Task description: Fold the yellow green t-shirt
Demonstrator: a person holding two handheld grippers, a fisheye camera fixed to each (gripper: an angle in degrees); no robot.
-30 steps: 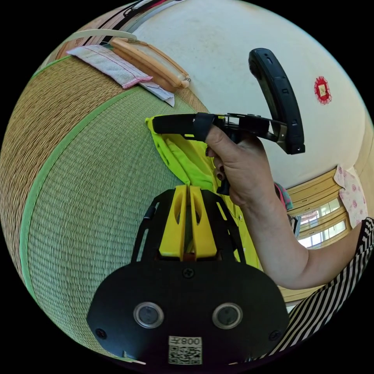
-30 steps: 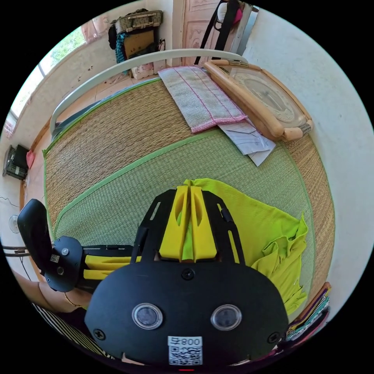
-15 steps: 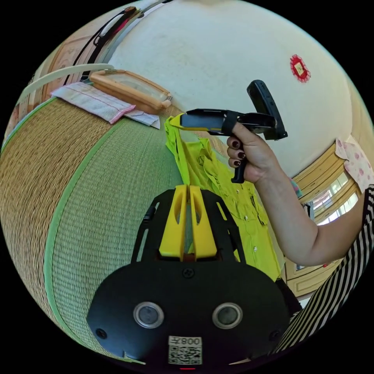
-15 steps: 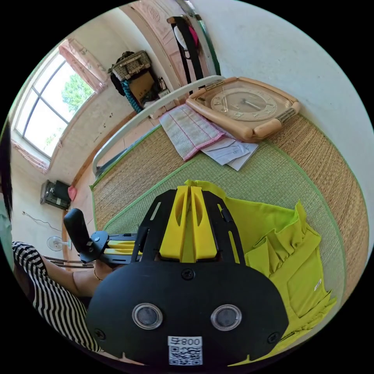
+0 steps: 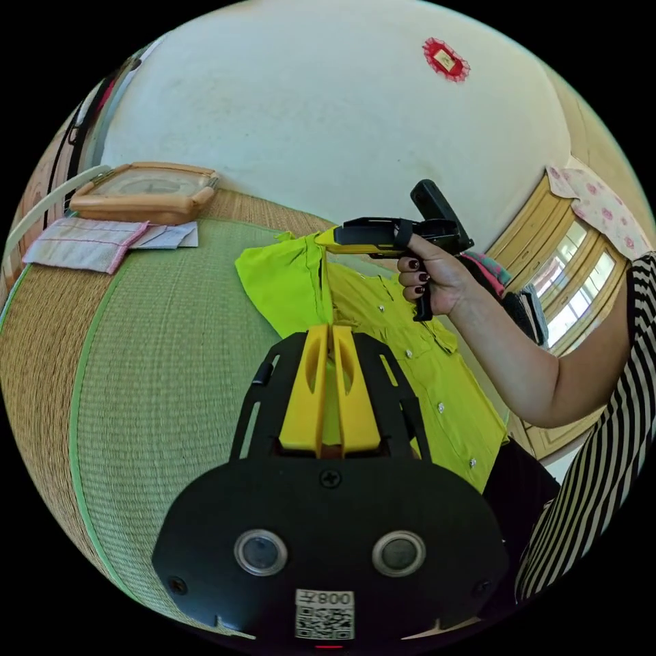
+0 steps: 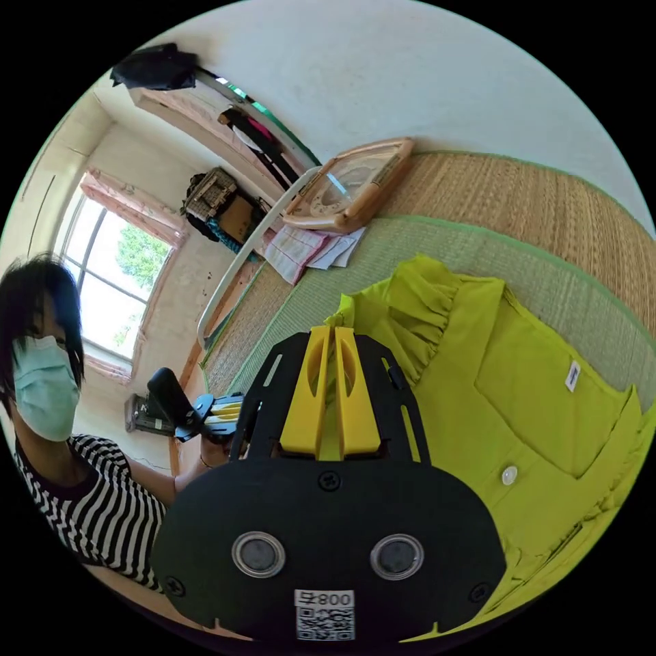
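Woven straw matting (image 5: 157, 383) with green borders covered the bed against a plain white wall (image 5: 307, 123), and over it the left gripper (image 5: 331, 335) and the right gripper (image 6: 333, 336) each had both jaws pressed together on an edge of the yellow green t-shirt (image 5: 424, 369), which hung spread between them above the mat. Half a second earlier the shirt hung bunched and narrow; now it was pulled wider, its buttons and ruffled sleeve (image 6: 417, 311) facing out. At the far end lay a wooden-framed clock (image 5: 140, 195), a folded pink-edged cloth (image 5: 78, 242) and papers (image 5: 171, 237), with windows (image 6: 113, 273) beyond the person's striped top (image 6: 96, 506).
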